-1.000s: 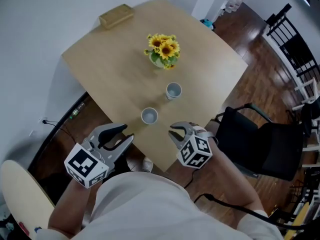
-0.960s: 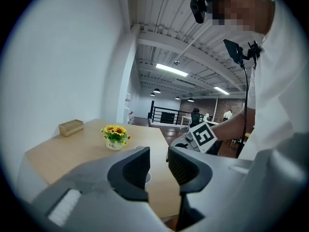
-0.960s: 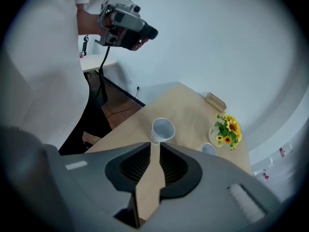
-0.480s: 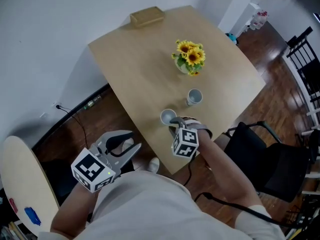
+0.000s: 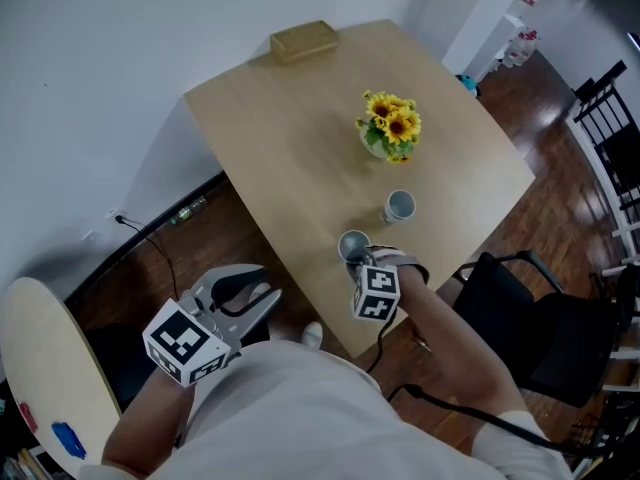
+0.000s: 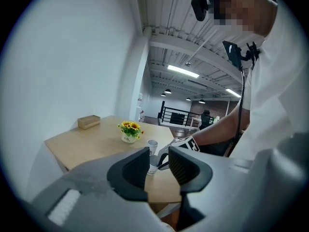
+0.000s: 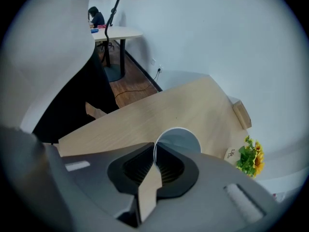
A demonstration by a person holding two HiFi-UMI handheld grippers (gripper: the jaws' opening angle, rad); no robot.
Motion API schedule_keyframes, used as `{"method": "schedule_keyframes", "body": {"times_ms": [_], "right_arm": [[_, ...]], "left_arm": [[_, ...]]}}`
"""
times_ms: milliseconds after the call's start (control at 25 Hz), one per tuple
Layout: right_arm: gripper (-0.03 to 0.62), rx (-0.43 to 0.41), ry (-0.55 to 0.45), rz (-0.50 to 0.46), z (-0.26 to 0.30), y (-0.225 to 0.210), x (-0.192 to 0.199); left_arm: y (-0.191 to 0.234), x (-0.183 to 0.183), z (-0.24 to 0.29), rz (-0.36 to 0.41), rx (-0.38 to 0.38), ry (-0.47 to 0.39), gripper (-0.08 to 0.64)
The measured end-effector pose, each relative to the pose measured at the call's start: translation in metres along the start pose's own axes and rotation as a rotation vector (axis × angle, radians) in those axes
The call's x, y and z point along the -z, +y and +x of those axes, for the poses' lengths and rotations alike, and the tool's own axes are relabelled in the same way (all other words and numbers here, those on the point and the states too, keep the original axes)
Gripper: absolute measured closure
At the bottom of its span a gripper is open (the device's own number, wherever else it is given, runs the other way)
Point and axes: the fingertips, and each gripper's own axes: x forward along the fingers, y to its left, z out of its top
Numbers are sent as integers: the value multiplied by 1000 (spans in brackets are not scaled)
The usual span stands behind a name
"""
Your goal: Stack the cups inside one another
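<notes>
Two small grey-white cups stand on the light wooden table (image 5: 280, 128). The near cup (image 5: 353, 243) is close to the table's front edge, the far cup (image 5: 398, 206) a little behind it to the right. My right gripper (image 5: 358, 260) points steeply down and is shut on the near cup's rim; in the right gripper view the rim (image 7: 177, 139) is pinched between the jaws (image 7: 154, 156). My left gripper (image 5: 262, 286) hangs open off the table's left side, holding nothing. From the left gripper view both cups (image 6: 152, 145) show through its gap (image 6: 158, 151).
A pot of sunflowers (image 5: 392, 126) stands behind the far cup. A small wooden box (image 5: 304, 40) lies at the table's far corner. A black chair (image 5: 540, 338) is at the right, a round table (image 5: 40, 368) at the lower left.
My right gripper came down onto the near cup and closed on its rim. The left gripper drifted slightly, staying open off the table.
</notes>
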Motion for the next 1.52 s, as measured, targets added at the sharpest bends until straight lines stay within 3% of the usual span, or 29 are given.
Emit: {"method": "schedule_keyframes", "body": {"times_ms": [360,800,1080,1520], "right_arm": [[568,36,-20,171,-66,-21,0],[568,152,37,407,-127,-76,47],[568,168,93,447,-122,-108,71],[568,108,129,508,-82,-135,92]], "left_arm": [[24,-16,20,58,121,-5,426],[39,-35,52,103,291,-15,426],[62,-32,50,106,307,-6,426],[101,-21,30,74,253,26,426]]}}
